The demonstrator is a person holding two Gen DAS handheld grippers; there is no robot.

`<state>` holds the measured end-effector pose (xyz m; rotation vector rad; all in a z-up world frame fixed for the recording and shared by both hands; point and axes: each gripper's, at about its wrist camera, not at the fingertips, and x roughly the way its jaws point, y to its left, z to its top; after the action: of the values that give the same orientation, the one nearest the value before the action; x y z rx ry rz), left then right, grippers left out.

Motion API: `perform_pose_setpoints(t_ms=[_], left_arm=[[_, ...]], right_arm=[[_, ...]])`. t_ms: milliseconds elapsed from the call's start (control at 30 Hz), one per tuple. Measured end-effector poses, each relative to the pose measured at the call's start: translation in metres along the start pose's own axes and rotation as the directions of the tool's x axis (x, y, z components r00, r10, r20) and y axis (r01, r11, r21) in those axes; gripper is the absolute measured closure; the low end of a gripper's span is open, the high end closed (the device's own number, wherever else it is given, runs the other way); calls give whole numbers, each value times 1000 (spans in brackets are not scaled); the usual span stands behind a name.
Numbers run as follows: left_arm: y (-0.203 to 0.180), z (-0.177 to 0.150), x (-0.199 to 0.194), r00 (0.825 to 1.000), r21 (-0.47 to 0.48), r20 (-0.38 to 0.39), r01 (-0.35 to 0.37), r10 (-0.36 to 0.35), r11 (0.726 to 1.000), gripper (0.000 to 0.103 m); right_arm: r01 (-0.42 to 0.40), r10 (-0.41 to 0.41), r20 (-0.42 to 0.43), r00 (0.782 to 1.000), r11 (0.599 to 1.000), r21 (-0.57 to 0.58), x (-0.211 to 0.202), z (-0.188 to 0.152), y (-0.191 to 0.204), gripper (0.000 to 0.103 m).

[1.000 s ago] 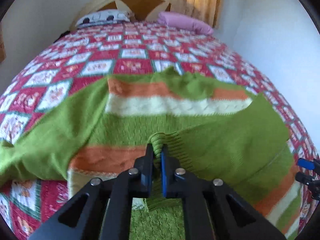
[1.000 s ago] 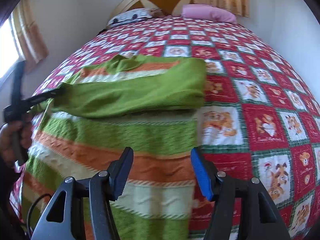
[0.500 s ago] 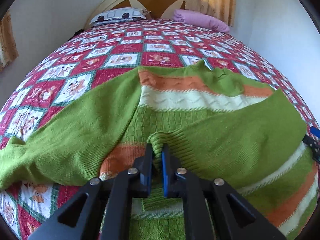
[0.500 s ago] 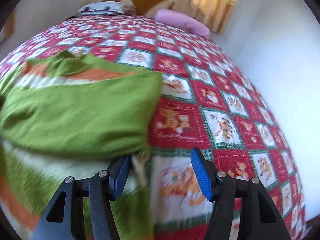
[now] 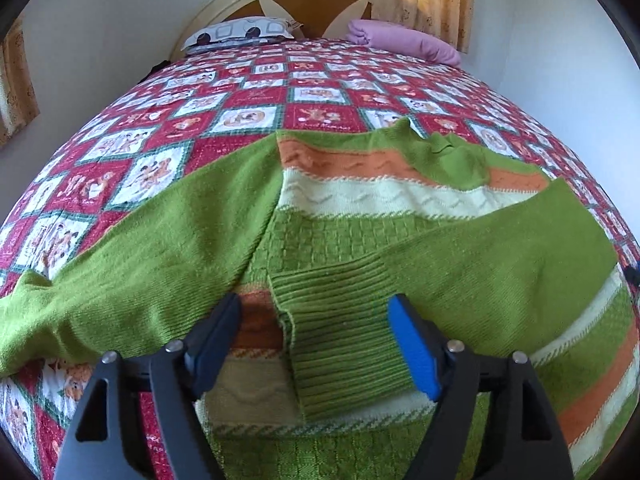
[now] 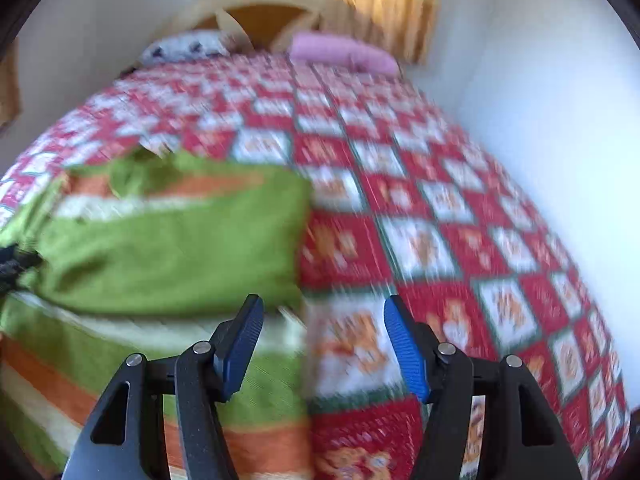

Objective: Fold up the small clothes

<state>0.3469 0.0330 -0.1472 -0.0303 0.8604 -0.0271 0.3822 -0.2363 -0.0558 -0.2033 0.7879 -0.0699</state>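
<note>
A green knitted sweater (image 5: 360,236) with orange and cream stripes lies flat on the bed. Its right sleeve (image 5: 500,248) is folded across the body, and the ribbed cuff (image 5: 344,336) lies between the fingers of my left gripper (image 5: 314,344), which is open and holds nothing. The left sleeve (image 5: 132,280) stretches out to the left. In the blurred right wrist view the sweater (image 6: 168,248) fills the left half. My right gripper (image 6: 322,340) is open and empty over the sweater's right edge.
The bed has a red and white patchwork quilt (image 5: 248,116). A patterned pillow (image 5: 240,34) and a pink pillow (image 5: 404,42) lie by the headboard (image 5: 304,0). A white wall (image 6: 540,140) runs along the bed's right side.
My left gripper has opened and let go of the sleeve cuff, which now lies flat on the sweater body. My right gripper has swung to the right, still open.
</note>
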Motion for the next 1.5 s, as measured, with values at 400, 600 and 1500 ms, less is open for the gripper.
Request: perform_pose_setpoints(t_ms=[400, 600, 1500], left_arm=[[3, -11, -18, 999, -7, 48, 0, 0, 1000, 7], [9, -12, -24, 997, -40, 80, 17, -13, 999, 0], [139, -72, -103, 981, -216, 78, -157, 178, 964, 0]], right_arm=[[-252, 248, -140, 959, 968, -13, 59, -21, 11, 63], [-234, 230, -75, 970, 971, -46, 31, -5, 14, 63], [-398, 375, -169, 912, 907, -134, 54, -1, 119, 51]])
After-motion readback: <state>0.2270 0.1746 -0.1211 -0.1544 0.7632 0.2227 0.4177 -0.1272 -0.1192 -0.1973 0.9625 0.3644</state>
